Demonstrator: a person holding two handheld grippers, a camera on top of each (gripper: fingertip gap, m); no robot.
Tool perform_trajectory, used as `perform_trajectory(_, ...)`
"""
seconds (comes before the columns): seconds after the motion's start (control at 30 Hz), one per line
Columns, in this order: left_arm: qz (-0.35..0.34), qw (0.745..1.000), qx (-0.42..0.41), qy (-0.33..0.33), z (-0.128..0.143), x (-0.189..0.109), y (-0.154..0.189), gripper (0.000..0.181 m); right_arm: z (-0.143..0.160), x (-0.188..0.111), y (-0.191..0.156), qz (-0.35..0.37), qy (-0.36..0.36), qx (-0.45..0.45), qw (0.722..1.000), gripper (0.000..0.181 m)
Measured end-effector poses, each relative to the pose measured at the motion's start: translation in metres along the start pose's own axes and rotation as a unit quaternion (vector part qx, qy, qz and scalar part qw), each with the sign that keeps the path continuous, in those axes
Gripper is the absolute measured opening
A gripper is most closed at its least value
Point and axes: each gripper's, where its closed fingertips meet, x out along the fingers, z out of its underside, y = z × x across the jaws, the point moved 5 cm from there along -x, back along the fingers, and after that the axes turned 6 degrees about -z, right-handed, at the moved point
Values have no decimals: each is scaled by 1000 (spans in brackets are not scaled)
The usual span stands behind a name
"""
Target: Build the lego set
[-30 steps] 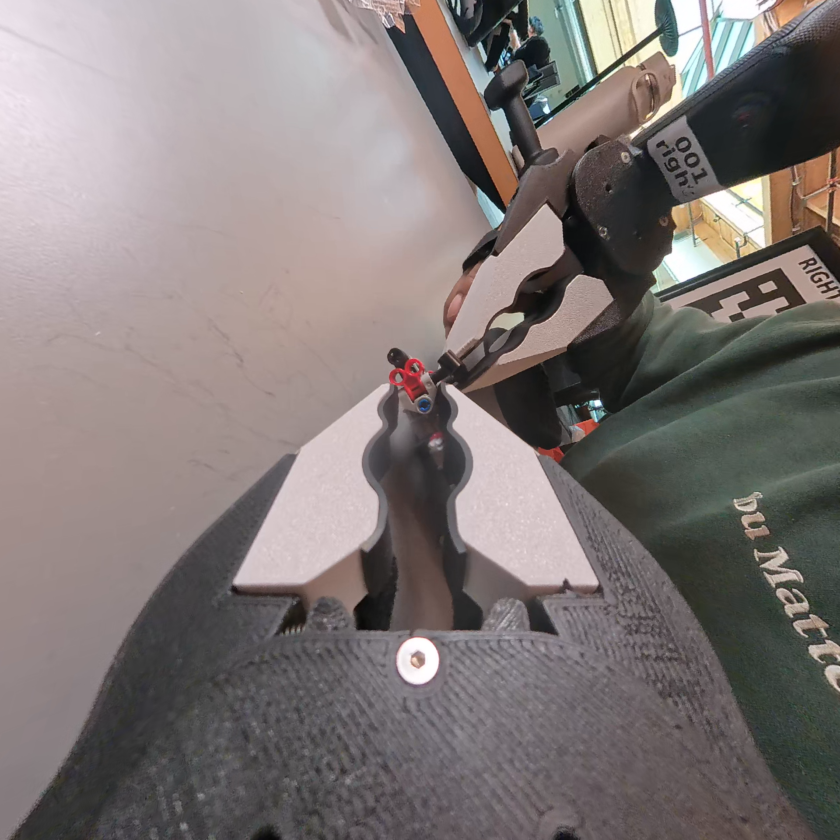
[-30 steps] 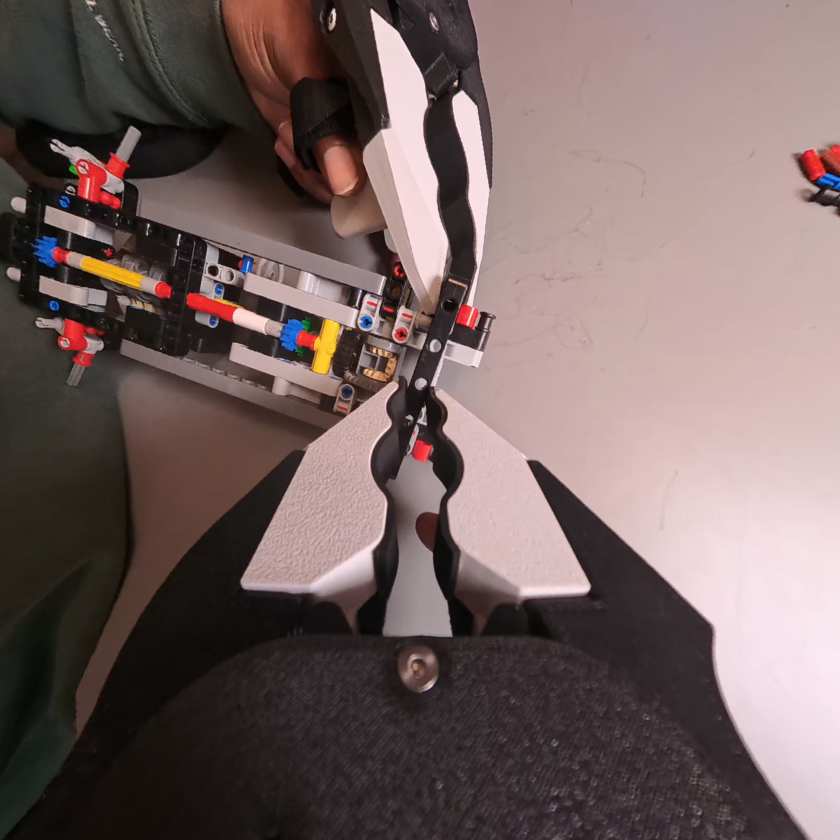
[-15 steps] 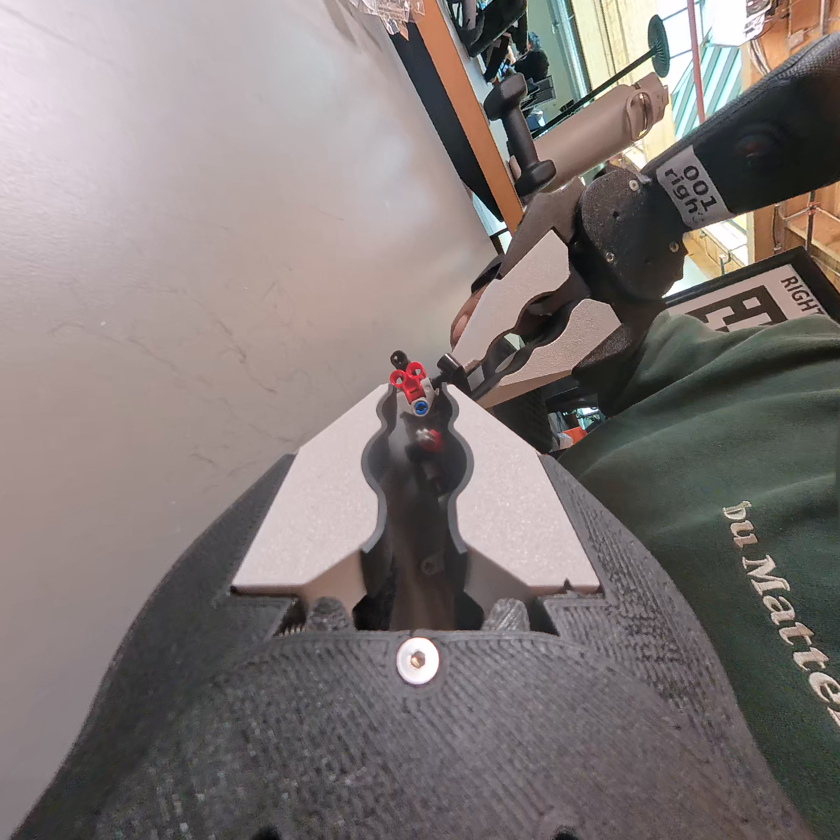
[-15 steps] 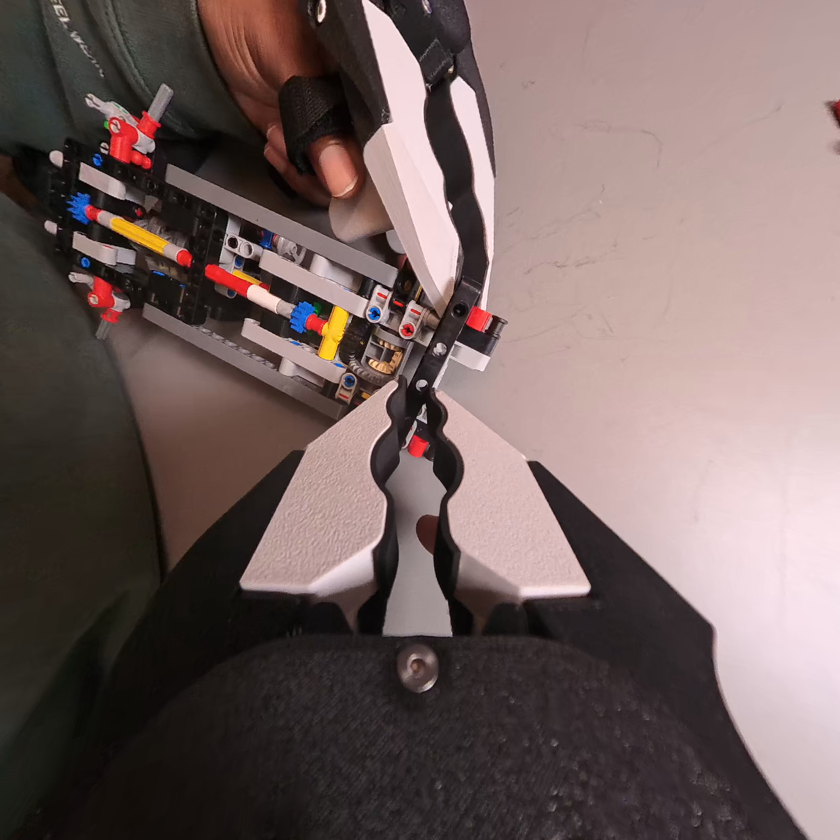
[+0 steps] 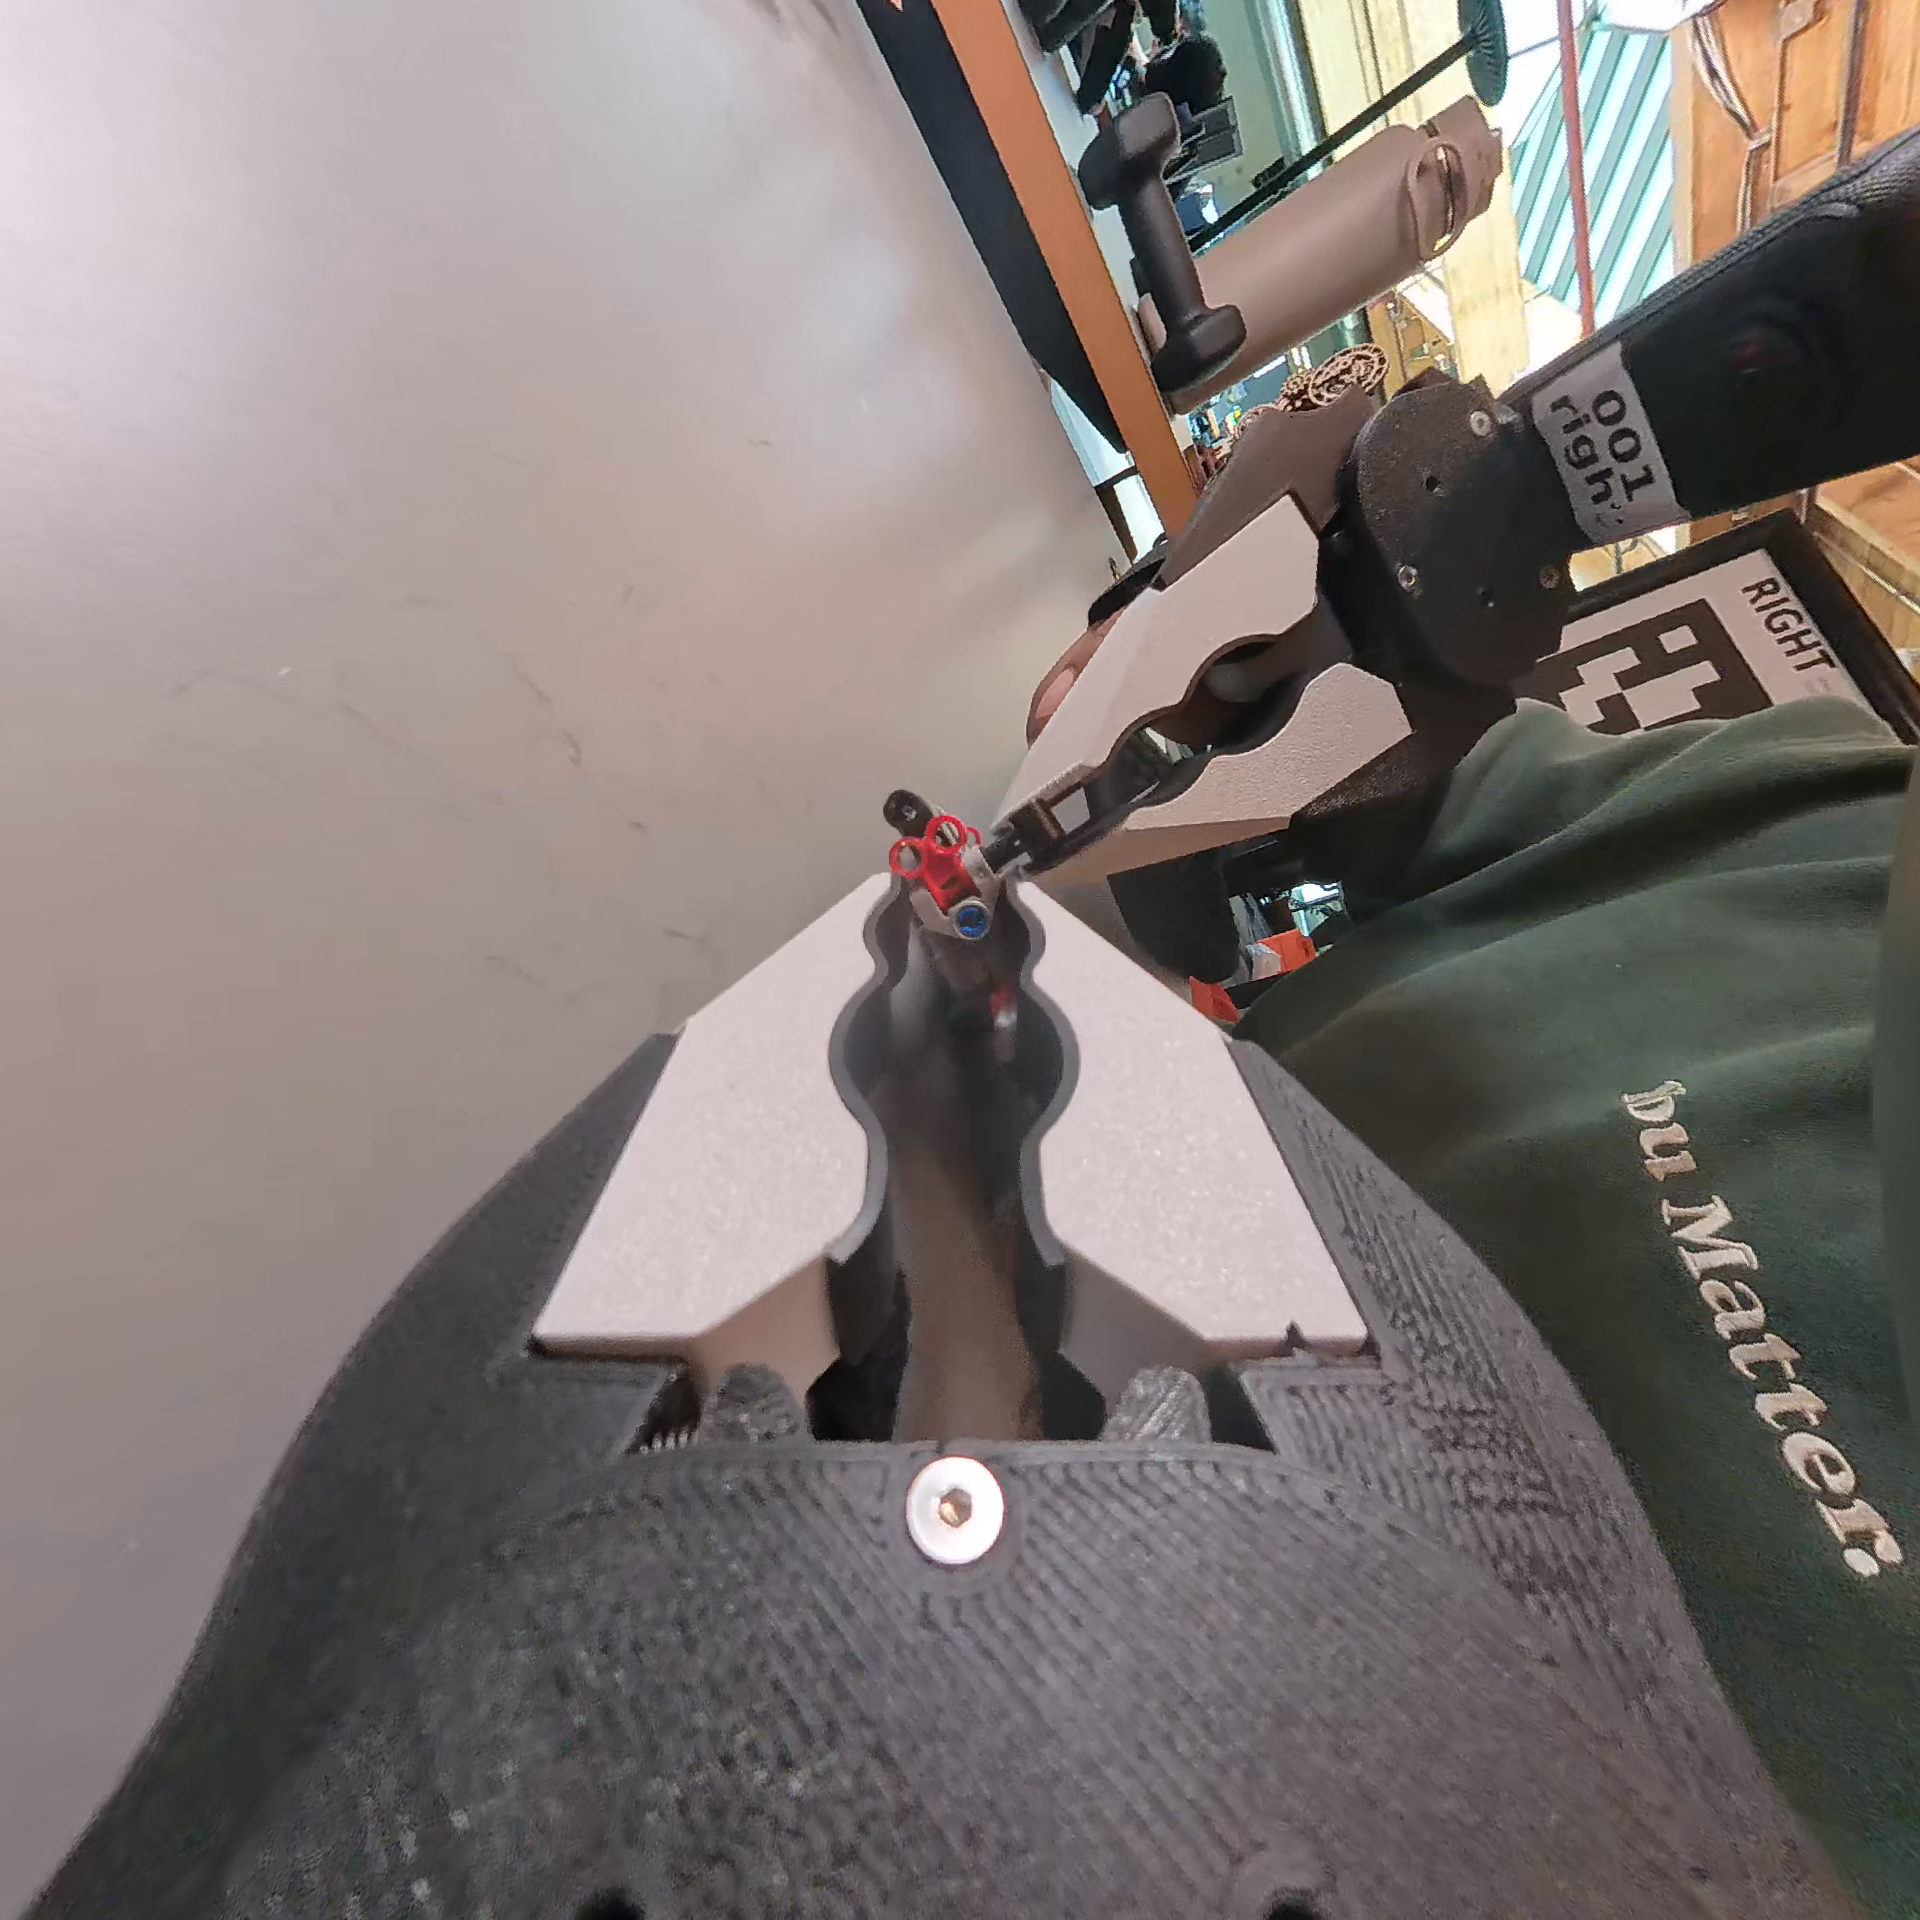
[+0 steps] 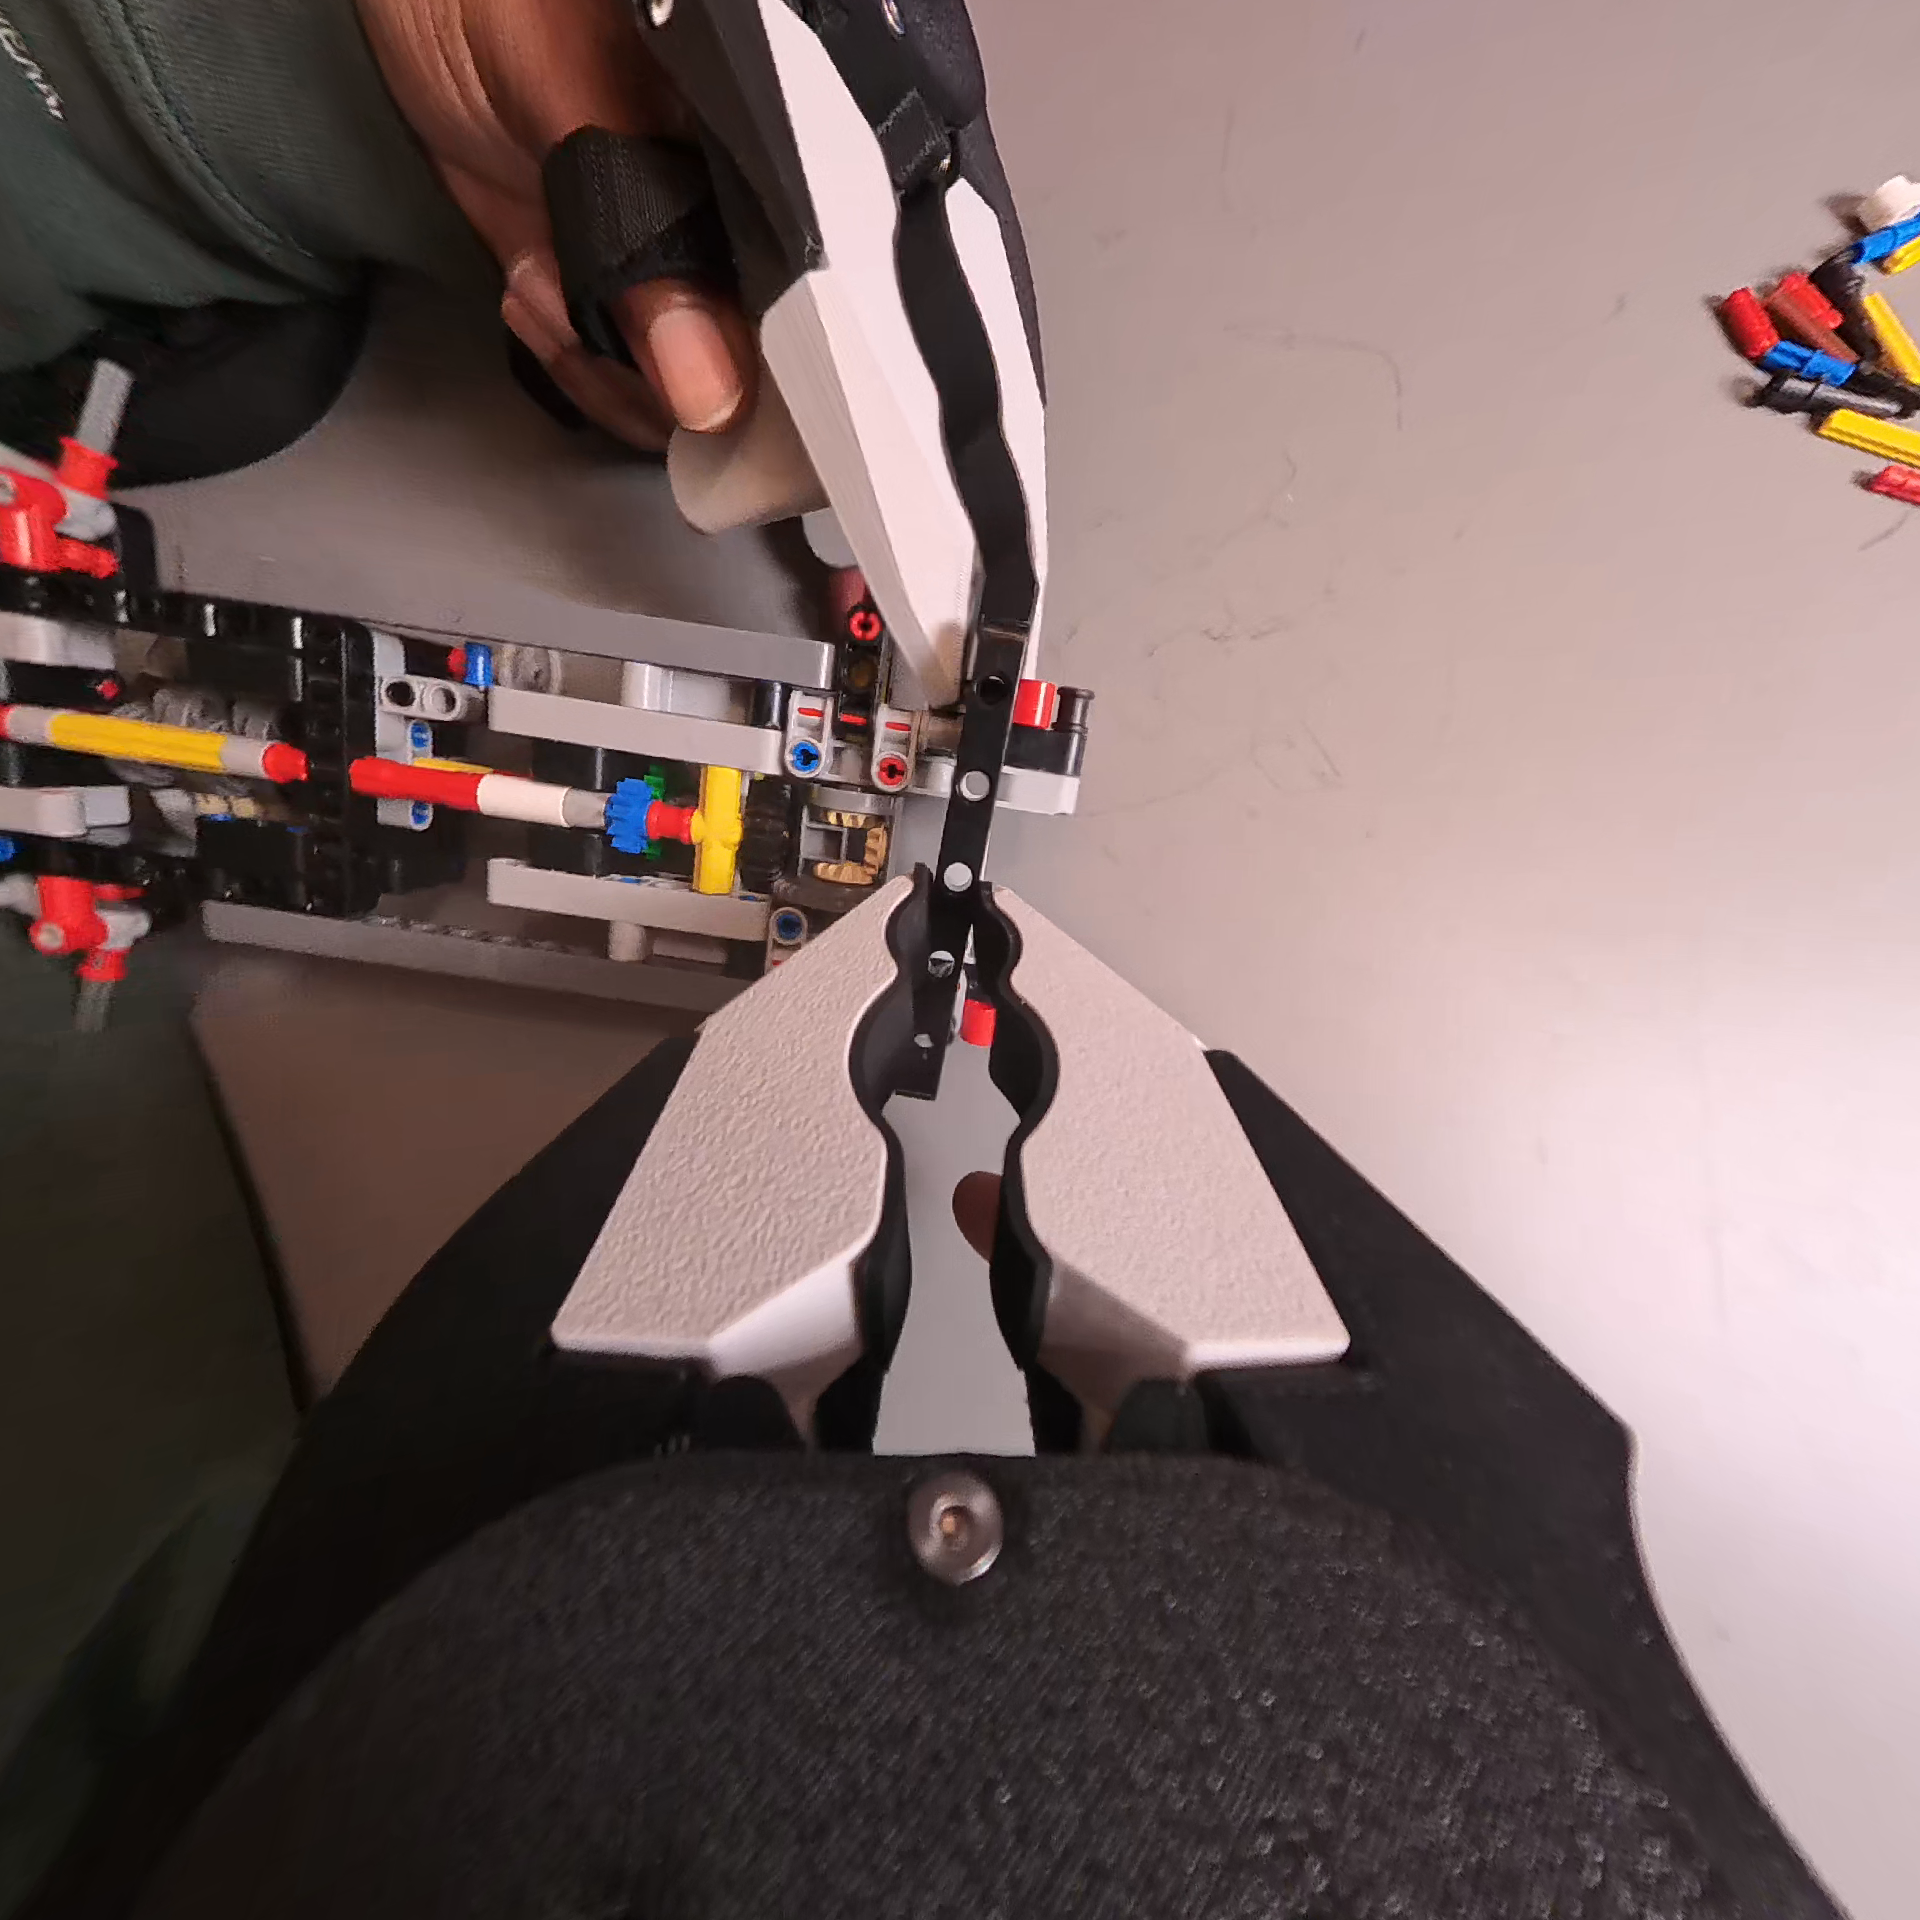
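The black beam (image 6: 961, 831) runs near-to-far across the right end of the lego chassis (image 6: 623, 748), itself stretched left-right on the surface (image 6: 1455, 935); right tool (image 6: 951, 894) pinches its near end, left tool (image 6: 961, 644) clamps the chassis end from the far side.

Writing I can spot, wording not transcribed:
- White sticker (image 5: 1605, 457) with short printed digits and letters, on the black body of the right gripper (image 5: 1049, 831).
- Black-framed marker board (image 5: 1662, 665), a square code pattern with one printed word along its edge.
- Green sweatshirt (image 5: 1558, 1039), pale stitched lettering.
- Right wrist view: only a cut-off scrap of that lettering, unreadable.
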Motion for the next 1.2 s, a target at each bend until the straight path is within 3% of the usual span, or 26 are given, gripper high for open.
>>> perform_trajectory(0.27,-9,1000,6,0,2,2,1,15,1,0,-1,10,-13,-9,1000,5)
perform_trajectory(0.7,2,1000,12,13,1,2,5,15,-4,2,-8,-36,-55,-25,998,5)
perform_trajectory(1.2,5,1000,18,13,2,2,7,15,3,3,-16,29,37,7,999,5)
